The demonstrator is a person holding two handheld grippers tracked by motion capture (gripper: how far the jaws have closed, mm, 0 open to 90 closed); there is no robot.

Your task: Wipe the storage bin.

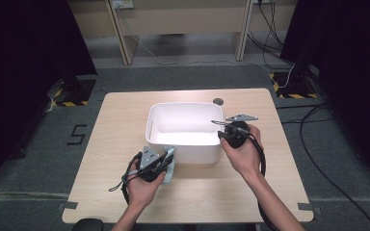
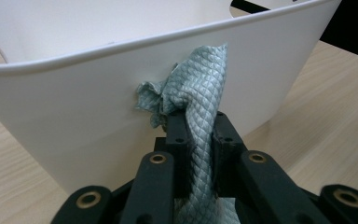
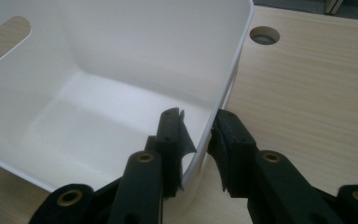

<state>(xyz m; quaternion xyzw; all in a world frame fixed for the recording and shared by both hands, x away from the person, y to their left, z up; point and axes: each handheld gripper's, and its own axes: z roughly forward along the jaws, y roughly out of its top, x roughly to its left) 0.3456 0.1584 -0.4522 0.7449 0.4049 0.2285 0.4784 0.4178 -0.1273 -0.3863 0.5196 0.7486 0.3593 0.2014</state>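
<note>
A white plastic tub (image 1: 183,105) stands in the middle of the wooden table (image 1: 106,192). My left gripper (image 1: 166,158) is at the tub's near left corner, shut on a pale teal cloth (image 1: 170,168). In the left gripper view the cloth (image 2: 200,79) bunches up out of the gripper (image 2: 199,123) against the tub's outer wall (image 2: 74,102). My right gripper (image 1: 221,134) sits on the tub's right side. In the right gripper view this gripper (image 3: 196,116) has one jaw inside and one outside, clamped on the tub's wall (image 3: 121,56).
A round cable hole (image 1: 218,101) (image 3: 265,35) lies just behind the tub. A handle slot (image 3: 4,39) opens in the tub's far wall. Bare tabletop stretches left and right of the tub. Cables (image 1: 318,159) trail over the floor at the right.
</note>
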